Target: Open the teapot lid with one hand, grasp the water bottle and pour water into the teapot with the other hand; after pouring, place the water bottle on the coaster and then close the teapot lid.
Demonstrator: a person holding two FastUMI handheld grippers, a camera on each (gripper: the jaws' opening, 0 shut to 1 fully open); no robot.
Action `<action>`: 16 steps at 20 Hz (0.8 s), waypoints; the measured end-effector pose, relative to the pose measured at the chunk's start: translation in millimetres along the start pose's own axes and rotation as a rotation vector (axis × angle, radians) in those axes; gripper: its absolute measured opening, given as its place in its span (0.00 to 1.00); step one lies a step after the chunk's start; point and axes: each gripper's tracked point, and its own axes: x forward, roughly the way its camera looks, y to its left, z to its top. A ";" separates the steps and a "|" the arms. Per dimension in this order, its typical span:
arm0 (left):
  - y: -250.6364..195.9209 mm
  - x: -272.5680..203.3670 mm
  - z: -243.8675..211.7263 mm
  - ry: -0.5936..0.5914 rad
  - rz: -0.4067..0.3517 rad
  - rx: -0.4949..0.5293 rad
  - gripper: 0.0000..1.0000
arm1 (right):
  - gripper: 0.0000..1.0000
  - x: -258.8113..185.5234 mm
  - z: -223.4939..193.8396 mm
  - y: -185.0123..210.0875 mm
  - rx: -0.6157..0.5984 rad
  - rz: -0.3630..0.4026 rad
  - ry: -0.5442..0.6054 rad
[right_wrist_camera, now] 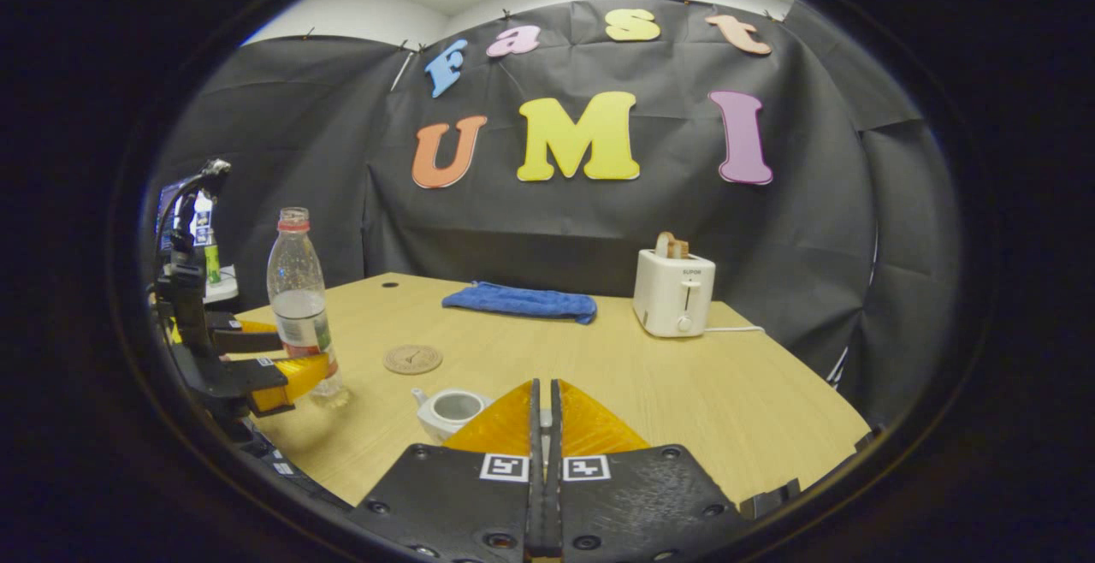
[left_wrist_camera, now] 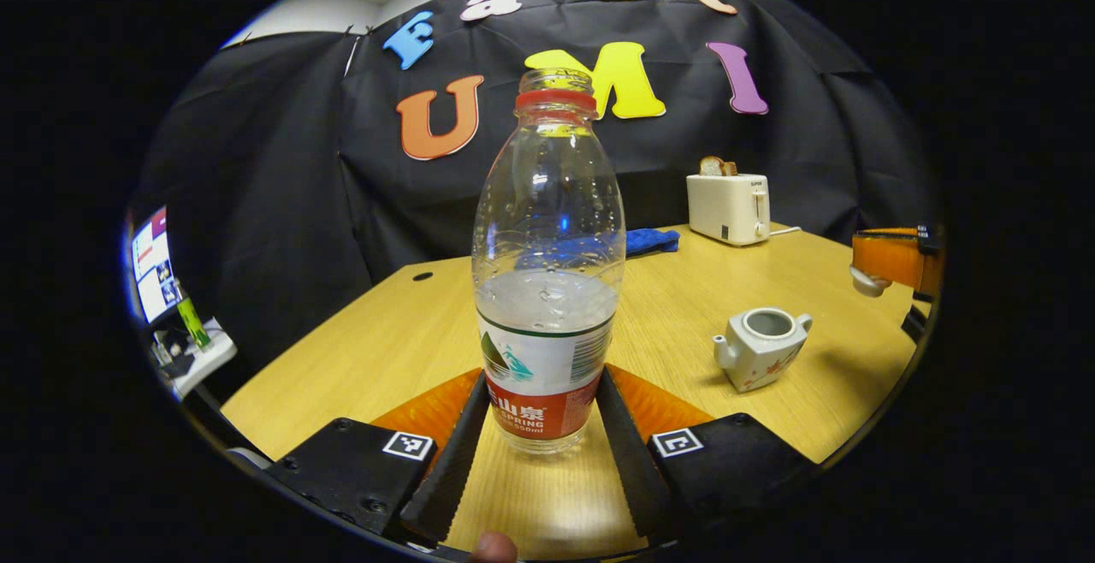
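Observation:
The clear water bottle (left_wrist_camera: 547, 289), about half full, has a red neck ring and no cap. It stands upright between the fingers of my left gripper (left_wrist_camera: 545, 375), which press on its labelled lower part from both sides. The right gripper view shows that bottle (right_wrist_camera: 299, 306) and left gripper (right_wrist_camera: 287, 366) at the table's left. The white teapot (left_wrist_camera: 761, 349) sits open on the table to the right. Above it, my right gripper (left_wrist_camera: 894, 259) holds the white lid (left_wrist_camera: 866, 281). My right gripper (right_wrist_camera: 545, 396) has its fingers together just over the teapot (right_wrist_camera: 449, 409). A round coaster (right_wrist_camera: 412, 358) lies bare between bottle and teapot.
At the back of the wooden table (right_wrist_camera: 684, 392) stand a white toaster (right_wrist_camera: 676, 293) with bread in it and a blue cloth (right_wrist_camera: 517, 300). A monitor and small items (left_wrist_camera: 167, 289) sit off the table's left edge.

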 end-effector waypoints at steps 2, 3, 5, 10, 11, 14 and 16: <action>13.8 -1.2 4.6 -0.011 0.044 0.095 0.77 | 0.00 -3.5 -1.1 -2.8 0.008 0.001 -0.001; 18.7 -1.3 8.4 -0.018 0.058 0.160 0.77 | 0.00 -4.8 -3.4 -4.3 0.001 0.001 0.002; 31.3 -2.9 16.2 -0.025 0.111 0.318 0.77 | 0.00 -8.3 -7.6 -9.6 0.000 0.002 0.008; 47.8 1.0 9.4 0.009 0.169 0.649 0.76 | 0.00 -13.7 -12.6 -21.0 0.034 0.007 0.009; 48.1 3.2 7.7 0.022 0.170 0.706 0.76 | 0.00 -13.8 -14.4 -21.4 0.040 0.013 0.011; 46.9 4.4 13.7 0.022 0.195 0.876 0.76 | 0.00 -16.5 -14.8 -27.3 0.045 0.016 0.012; 40.0 7.1 17.1 0.009 0.187 0.968 0.76 | 0.00 -19.5 -14.6 -32.1 0.049 0.013 0.005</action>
